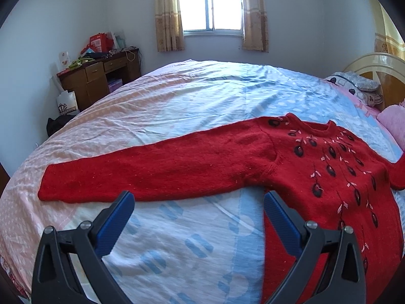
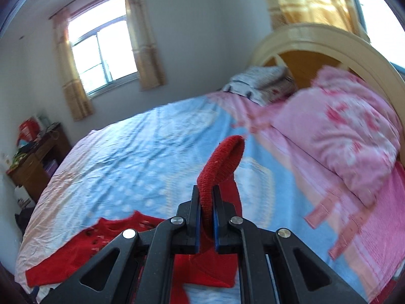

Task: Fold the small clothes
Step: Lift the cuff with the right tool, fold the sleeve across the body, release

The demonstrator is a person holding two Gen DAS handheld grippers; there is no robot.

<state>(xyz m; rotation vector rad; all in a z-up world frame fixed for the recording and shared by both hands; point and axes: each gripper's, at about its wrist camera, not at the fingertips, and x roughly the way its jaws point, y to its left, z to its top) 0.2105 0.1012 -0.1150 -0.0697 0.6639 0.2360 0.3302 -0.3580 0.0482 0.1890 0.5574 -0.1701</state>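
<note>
While the left gripper [image 1: 198, 198] hangs wide open and empty above the bedsheet [image 1: 177, 101], the right gripper [image 2: 205, 190] pinches the red sweater's [image 1: 316, 167] cuff [image 2: 222, 157], lifted off the bed.

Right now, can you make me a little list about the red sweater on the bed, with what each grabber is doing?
garment: red knitted sweater with dark embroidered flowers, lying front up
surface: blue and pink patterned bedsheet
far sleeve: long red sleeve stretched out flat on the sheet
left gripper: jaws open, holding nothing, above the sheet near that sleeve
right gripper: jaws shut on the ribbed red cuff, lifted off the bed
</note>
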